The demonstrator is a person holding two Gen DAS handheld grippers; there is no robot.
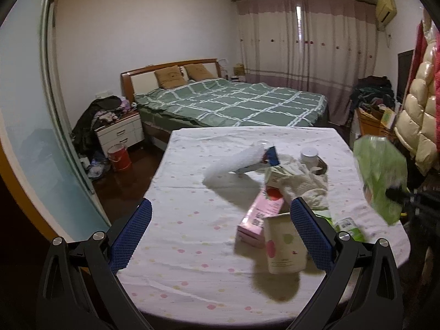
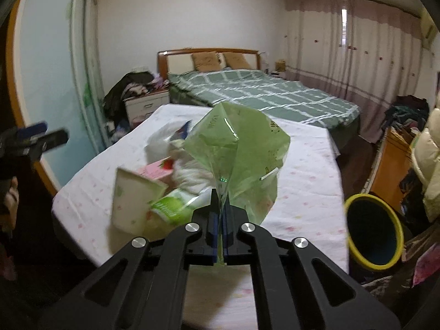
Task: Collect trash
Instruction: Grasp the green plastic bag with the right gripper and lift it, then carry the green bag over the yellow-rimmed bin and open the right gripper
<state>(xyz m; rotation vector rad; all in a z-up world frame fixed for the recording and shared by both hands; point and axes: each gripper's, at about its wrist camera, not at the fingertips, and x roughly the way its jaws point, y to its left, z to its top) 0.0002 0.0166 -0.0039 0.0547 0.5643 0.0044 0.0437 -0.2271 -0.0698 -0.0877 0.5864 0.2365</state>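
Right tool (image 2: 220,214) clamped on green wrapper (image 2: 236,148), lifted above the surface's (image 2: 308,165) near right edge | left tool (image 1: 220,233) open, empty | risk — my thin pinch slips, wrapper misses bin (image 2: 357,200)

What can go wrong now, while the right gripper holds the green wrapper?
1. The right gripper pinches only a thin edge of the green wrapper; it may slip out before the bin.
2. The wrapper hides much of the view, so aiming may be harder.
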